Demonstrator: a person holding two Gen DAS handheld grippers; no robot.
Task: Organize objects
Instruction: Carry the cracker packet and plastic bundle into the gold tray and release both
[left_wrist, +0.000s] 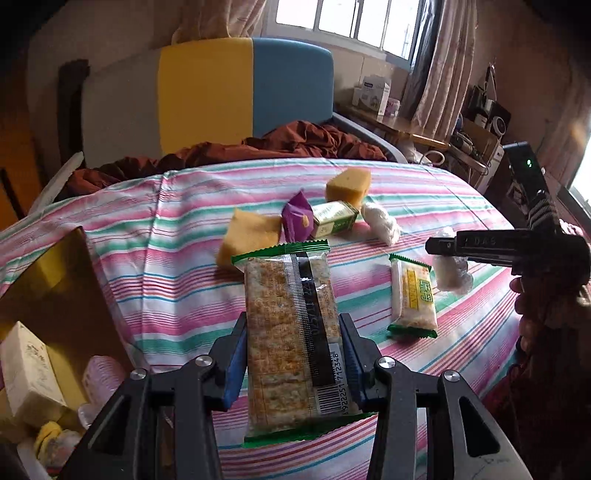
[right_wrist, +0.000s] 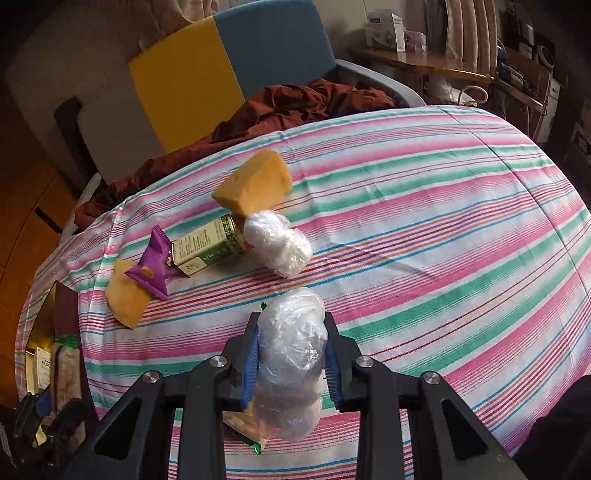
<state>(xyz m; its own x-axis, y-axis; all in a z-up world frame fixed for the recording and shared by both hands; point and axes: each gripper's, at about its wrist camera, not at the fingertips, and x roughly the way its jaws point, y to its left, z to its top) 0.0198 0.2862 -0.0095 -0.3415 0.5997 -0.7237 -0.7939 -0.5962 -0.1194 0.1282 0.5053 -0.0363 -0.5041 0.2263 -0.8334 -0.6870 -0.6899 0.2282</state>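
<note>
My left gripper (left_wrist: 293, 326) is shut on a green-edged cracker packet (left_wrist: 288, 332), held upright above the striped bedsheet (left_wrist: 184, 258). In the right wrist view, my right gripper (right_wrist: 291, 325) is shut on a white bundle wrapped in clear plastic (right_wrist: 291, 369), lifted off the sheet. The left wrist view shows that right gripper (left_wrist: 443, 245) at the far right with the bundle (left_wrist: 452, 277) hanging from it. A second cracker packet (left_wrist: 413, 295) lies on the sheet just left of the bundle. The right wrist view shows only a corner of this packet (right_wrist: 243, 424), under the bundle.
Two yellow sponges (right_wrist: 255, 184) (right_wrist: 125, 295), a purple snack packet (right_wrist: 155, 266), a green tea box (right_wrist: 210, 245) and another white plastic bundle (right_wrist: 277, 247) lie mid-bed. An open gold-lined box (left_wrist: 55, 288) holding several items sits at the left edge. Brown bedding (left_wrist: 277, 142) lies behind.
</note>
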